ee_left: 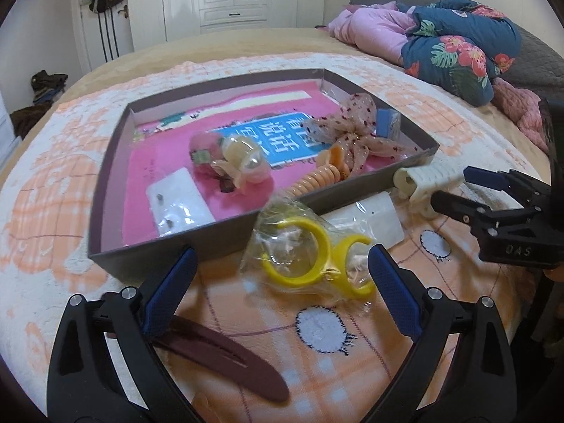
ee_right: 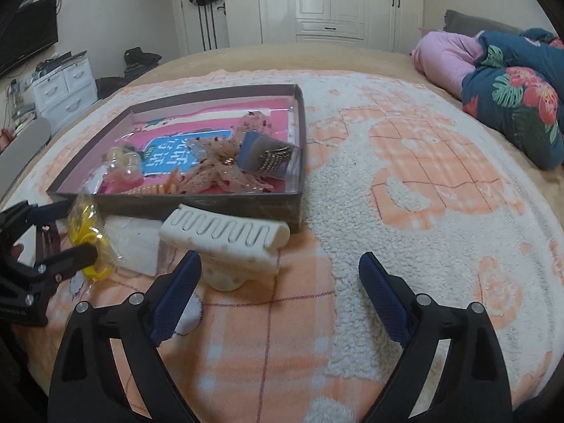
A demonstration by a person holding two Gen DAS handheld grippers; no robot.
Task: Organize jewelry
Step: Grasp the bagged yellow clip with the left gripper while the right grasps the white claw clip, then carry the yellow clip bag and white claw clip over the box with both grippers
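Observation:
A shallow grey box (ee_left: 148, 246) (ee_right: 246, 204) with a pink lining lies on the bed. It holds a dotted bow (ee_left: 352, 130), an orange coil hair tie (ee_left: 317, 179), a pearl clip (ee_left: 243, 162) and a white earring card (ee_left: 179, 204). My left gripper (ee_left: 282, 257) is open around yellow rings in a clear bag (ee_left: 306, 257) in front of the box. My right gripper (ee_right: 278, 268) is open, just before a white claw hair clip (ee_right: 225, 236) (ee_left: 423, 183). A maroon snap clip (ee_left: 225, 359) lies near my left fingers.
A white packet (ee_left: 373, 218) lies between the bagged rings and the white claw clip. A folded floral and pink quilt (ee_right: 511, 98) sits at the far right of the bed. Wardrobes (ee_right: 328, 3) stand behind; drawers (ee_right: 63, 84) at the left.

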